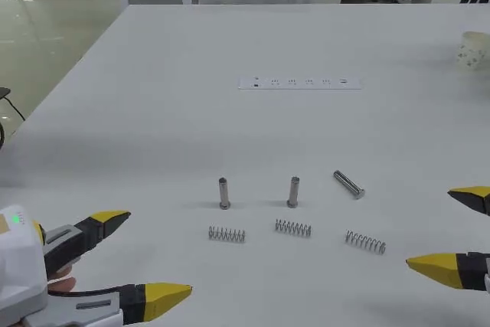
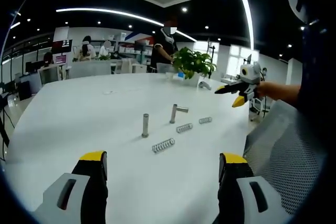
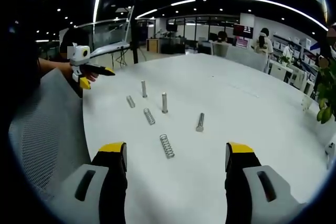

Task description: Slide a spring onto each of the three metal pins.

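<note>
Nearest in the head view, the left tool [image 1: 157,254] is seen at 7 o'clock, yellow-tipped jaws spread wide with nothing between them. The right tool [image 1: 430,227] is found at 4 o'clock, jaws likewise gaping and empty. Both are kept well clear of the parts.

Next out, three springs are laid flat in a row on the white desk [image 1: 138,112]: the left spring [image 1: 227,234], the middle spring [image 1: 293,228] and the right spring [image 1: 365,242]. None has been slid onto anything yet.

Just past them the pins are lined up, each near its spring but not touching it. The left pin [image 1: 223,193] and the middle pin [image 1: 293,191] are stood upright on their wider ends. The right pin [image 1: 348,184] is tipped over on its side, slanted from 10 to 4 o'clock.

Further off at 12 o'clock a white power strip [image 1: 298,83] is set flat; some markings can be made out on it, but way too small to be read. At 2 o'clock a whitish object [image 1: 475,51] is cut off by the frame edge.
</note>
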Demonstrator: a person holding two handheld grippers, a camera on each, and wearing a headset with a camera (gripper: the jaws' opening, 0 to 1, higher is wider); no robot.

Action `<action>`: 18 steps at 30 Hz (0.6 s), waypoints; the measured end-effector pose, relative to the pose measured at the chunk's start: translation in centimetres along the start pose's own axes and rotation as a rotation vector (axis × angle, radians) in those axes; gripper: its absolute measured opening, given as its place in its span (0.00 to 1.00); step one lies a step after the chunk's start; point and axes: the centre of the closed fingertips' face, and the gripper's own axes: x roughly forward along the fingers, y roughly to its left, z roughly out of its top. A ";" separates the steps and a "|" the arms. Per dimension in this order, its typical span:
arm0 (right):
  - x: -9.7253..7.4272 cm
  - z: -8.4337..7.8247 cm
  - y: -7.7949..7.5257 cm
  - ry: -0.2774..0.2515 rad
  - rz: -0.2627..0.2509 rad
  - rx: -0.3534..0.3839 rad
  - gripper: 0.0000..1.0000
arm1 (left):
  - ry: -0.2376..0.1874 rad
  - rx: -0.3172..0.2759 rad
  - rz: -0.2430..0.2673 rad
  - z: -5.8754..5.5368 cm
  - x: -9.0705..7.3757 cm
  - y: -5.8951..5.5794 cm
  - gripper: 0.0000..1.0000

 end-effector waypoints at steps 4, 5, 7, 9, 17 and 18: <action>0.0 0.0 0.0 0.002 -0.002 0.001 0.76 | 0.000 0.000 -0.001 0.0 0.0 0.1 0.85; 0.0 0.0 0.0 0.002 -0.003 0.002 0.76 | -0.001 0.000 -0.001 0.1 0.1 0.1 0.85; 0.0 0.0 -0.1 0.002 -0.003 0.003 0.76 | 0.000 0.001 0.000 0.1 0.1 0.1 0.85; 0.0 -0.1 -0.1 0.004 -0.003 0.005 0.76 | 0.000 0.000 -0.001 0.1 0.1 0.1 0.84; 0.2 -0.2 -0.1 0.009 0.000 0.008 0.76 | 0.005 0.000 -0.001 0.0 0.2 0.1 0.84; 0.3 -0.2 -0.1 0.008 0.001 0.008 0.76 | 0.005 0.001 -0.001 0.0 0.2 0.1 0.84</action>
